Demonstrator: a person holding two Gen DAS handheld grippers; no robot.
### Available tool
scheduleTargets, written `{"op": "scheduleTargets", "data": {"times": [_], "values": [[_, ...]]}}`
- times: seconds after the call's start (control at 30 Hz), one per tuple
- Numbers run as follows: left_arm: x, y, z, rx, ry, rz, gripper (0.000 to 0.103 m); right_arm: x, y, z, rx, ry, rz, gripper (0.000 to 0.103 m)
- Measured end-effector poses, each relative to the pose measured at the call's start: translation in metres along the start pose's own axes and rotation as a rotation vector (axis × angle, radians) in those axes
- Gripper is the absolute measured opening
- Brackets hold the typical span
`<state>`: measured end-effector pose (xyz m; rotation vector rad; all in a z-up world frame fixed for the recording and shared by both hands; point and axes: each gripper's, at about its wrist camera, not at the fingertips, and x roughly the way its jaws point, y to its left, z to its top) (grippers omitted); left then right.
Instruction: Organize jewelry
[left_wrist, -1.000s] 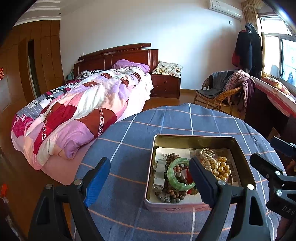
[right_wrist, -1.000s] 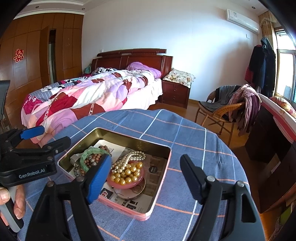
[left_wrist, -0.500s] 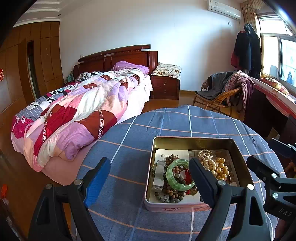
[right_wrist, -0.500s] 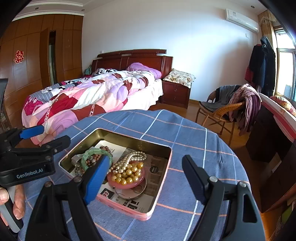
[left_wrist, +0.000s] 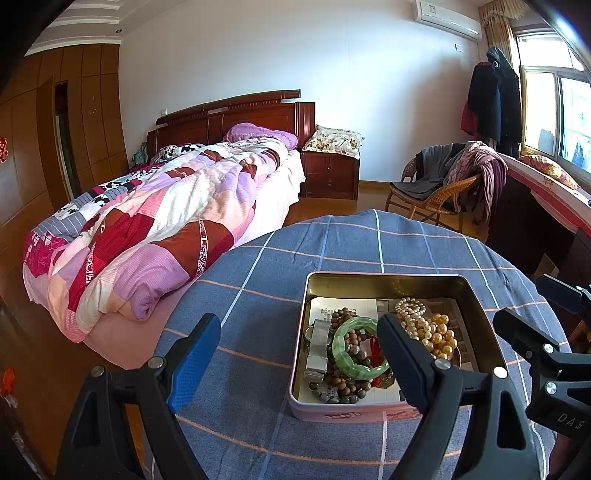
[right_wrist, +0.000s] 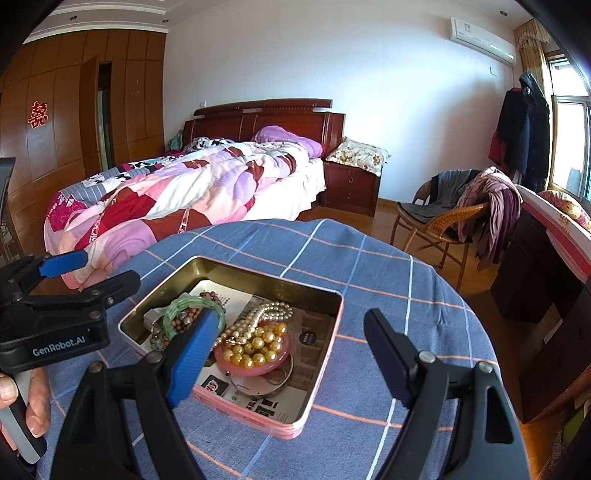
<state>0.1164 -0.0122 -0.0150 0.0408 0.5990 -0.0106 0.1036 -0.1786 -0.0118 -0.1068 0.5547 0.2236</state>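
- Left wrist view: your left gripper (left_wrist: 295, 354) hovers with its fingers wide apart, gripping nothing. The jewelry tin (left_wrist: 476, 306) sits on the blue checked tablecloth (left_wrist: 258, 280), ahead and to the right, with the green bangle (left_wrist: 345, 350) inside.
- Right wrist view: your right gripper (right_wrist: 291, 350) is spread wide and empty above the tin (right_wrist: 325, 354), where gold beads (right_wrist: 255, 345) lie on a pink dish (right_wrist: 273, 360).

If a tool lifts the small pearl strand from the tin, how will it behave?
Likely floppy: the pearl strand lies in loose loops, so it would dangle. It may snag or drag the gold beads, which it overlaps. Its round beads probably slip between the pads.
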Motion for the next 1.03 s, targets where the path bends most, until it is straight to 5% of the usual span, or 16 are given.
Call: {"op": "scheduleTargets", "data": {"times": [1.03], "values": [[-0.0009,-0.0086,-0.0051,0.06,0.0,0.022,0.087,-0.0023,-0.0099,0.001,0.008,-0.011,-0.026,0.093]]}}
